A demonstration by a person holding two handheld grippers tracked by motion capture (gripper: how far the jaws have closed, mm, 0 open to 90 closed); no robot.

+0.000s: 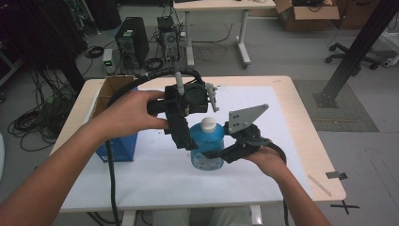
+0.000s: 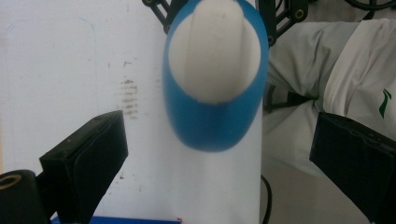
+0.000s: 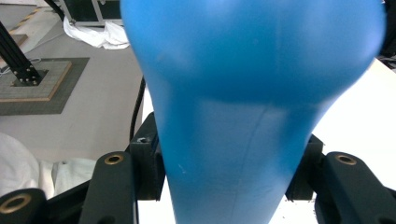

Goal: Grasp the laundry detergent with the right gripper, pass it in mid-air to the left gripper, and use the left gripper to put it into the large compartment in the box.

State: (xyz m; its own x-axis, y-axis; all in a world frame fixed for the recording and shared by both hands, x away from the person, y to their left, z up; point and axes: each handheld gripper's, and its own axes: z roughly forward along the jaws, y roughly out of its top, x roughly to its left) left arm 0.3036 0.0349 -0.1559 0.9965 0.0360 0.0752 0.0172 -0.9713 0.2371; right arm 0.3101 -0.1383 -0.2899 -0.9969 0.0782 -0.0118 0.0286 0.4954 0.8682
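Risk sits at the white cap — left gripper hangs wide open above it, right gripper clamps the blue bottle, which could tip if pushed sideways.

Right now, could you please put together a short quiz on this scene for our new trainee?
1. True or false: the right gripper is shut on the blue bottle.
2. What colour is the bottle's cap?
3. The left gripper, above the cap, has its fingers: A) open, B) shut on the cap, C) shut on the cardboard box.

Key: 1 true; 2 white; 3 A.
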